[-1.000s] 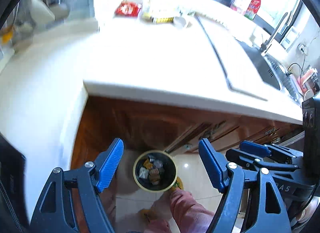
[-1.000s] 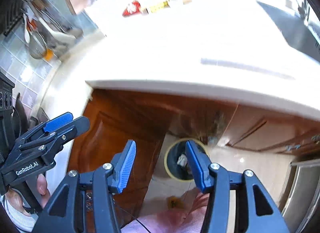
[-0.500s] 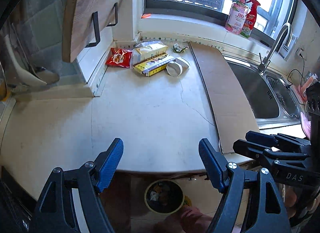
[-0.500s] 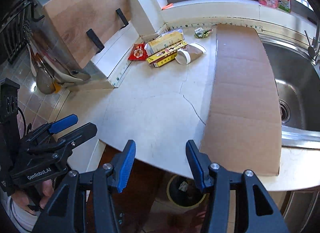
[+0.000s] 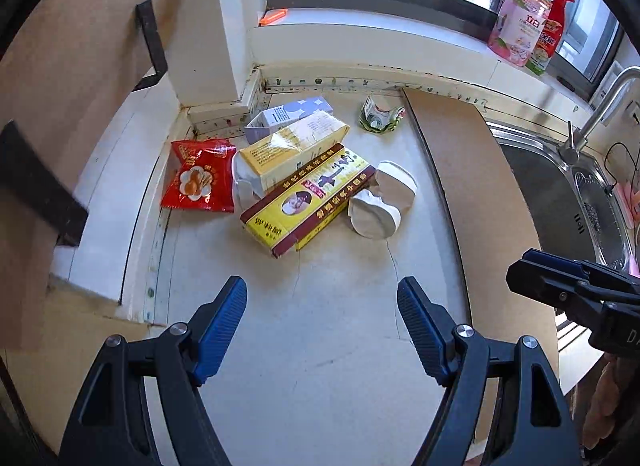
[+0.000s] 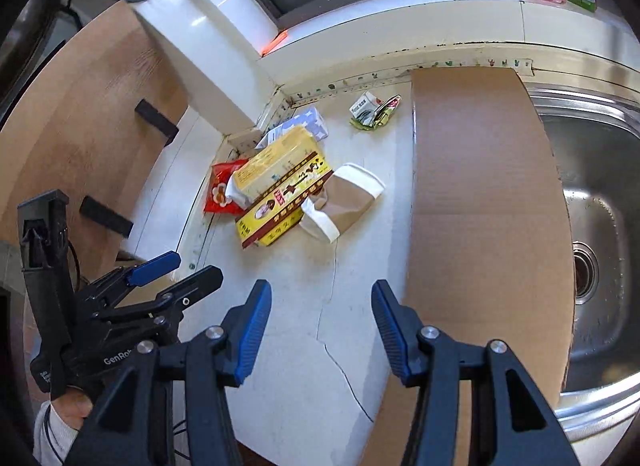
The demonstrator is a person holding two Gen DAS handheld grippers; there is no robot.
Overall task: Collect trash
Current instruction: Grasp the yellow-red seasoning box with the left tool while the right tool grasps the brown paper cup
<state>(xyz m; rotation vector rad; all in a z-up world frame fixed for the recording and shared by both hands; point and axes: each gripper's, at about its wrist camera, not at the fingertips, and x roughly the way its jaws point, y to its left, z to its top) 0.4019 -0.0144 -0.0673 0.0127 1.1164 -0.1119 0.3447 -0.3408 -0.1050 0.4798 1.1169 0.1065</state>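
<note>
Countertop (image 5: 320,346), "GenRob" on left tool (image 6: 176,278)

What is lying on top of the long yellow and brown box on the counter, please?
A yellow carton lies across the far end of the yellow and brown box. A crushed paper cup sits beside the box, seemingly touching it. What lies under the box is covered.

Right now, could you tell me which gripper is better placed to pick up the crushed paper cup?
Probably the right gripper. The paper cup lies almost straight ahead of its open fingers, at the pile's near right edge. The left gripper lines up more with the yellow box. Both are empty.
</note>
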